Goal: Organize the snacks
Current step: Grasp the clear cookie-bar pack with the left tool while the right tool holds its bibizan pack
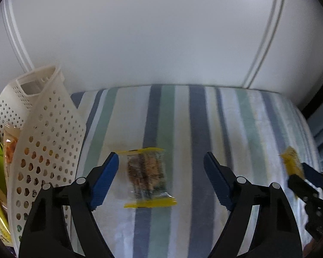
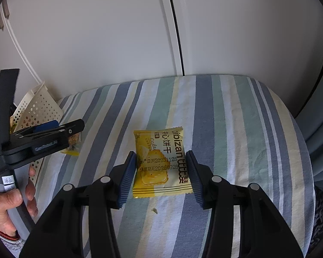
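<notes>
1. A yellow biscuit packet point(image 2: 161, 163) is seen lying flat on a striped cloth point(image 2: 236, 129) covering the table, about midway between its left and right edges, with printed text facing up.
2. The right hand-held gripper point(image 2: 161, 172) is set around this packet, its blue pads point(image 2: 127, 178) just beside the packet's two side edges. Whether they are touching or pressing cannot be told; the jaws are narrowed to about the packet's width, probably so it can be pinched across its sides.
3. A second snack, a clear packet with yellow ends point(image 1: 148, 176) and a dark brown bar inside, is shown lying flat on the cloth nearer the left edge.
4. The left hand-held gripper point(image 1: 161, 178) is held wide apart over this packet, with nothing gripped and clear gaps on both sides, apparently lined up for a grasp.
5. A white perforated basket point(image 1: 47, 133) is placed at the table's left edge near the back wall, already holding orange and yellow-green packets; it is judged to be the place where the snacks are to go.
6. A person's hand point(image 2: 8, 197) is seen holding the left tool's handle.
</notes>
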